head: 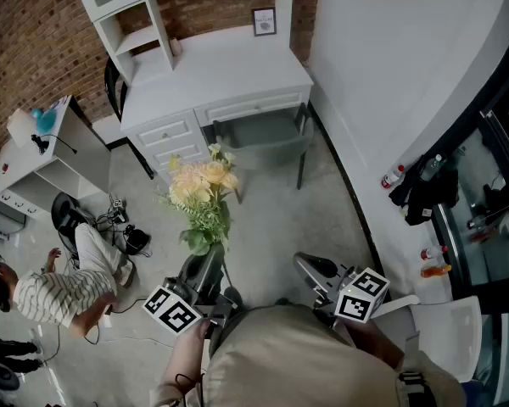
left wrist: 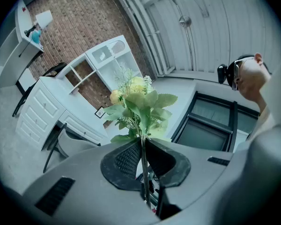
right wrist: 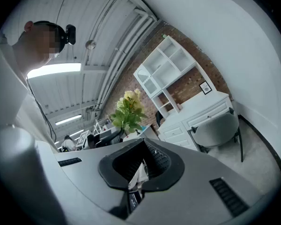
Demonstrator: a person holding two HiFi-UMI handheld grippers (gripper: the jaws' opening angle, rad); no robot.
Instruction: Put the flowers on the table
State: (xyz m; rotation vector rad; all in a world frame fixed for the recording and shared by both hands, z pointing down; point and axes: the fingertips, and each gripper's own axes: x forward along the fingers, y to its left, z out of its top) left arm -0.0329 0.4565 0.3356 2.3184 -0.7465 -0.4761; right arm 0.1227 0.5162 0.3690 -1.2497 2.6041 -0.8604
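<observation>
A bunch of pale yellow and cream flowers [head: 202, 186] with green leaves stands upright over the floor, its thin stems pinched in my left gripper [head: 210, 259]. In the left gripper view the jaws meet on the stems, and the flowers [left wrist: 138, 100] rise above the left gripper [left wrist: 143, 144]. The white table [head: 229, 66], a desk with drawers, stands farther ahead against the brick wall. My right gripper [head: 307, 265] hovers to the right of the bunch, its jaws together and holding nothing. In the right gripper view the flowers [right wrist: 128, 109] show to the left of the table [right wrist: 208, 106].
A grey chair [head: 267, 134] is tucked in at the table's front. A small framed picture [head: 264, 21] and a white shelf unit [head: 127, 11] stand on the table. A person [head: 55, 295] sits on the floor at left, by cables and a second white desk [head: 47, 155]. Bottles [head: 393, 176] stand at right.
</observation>
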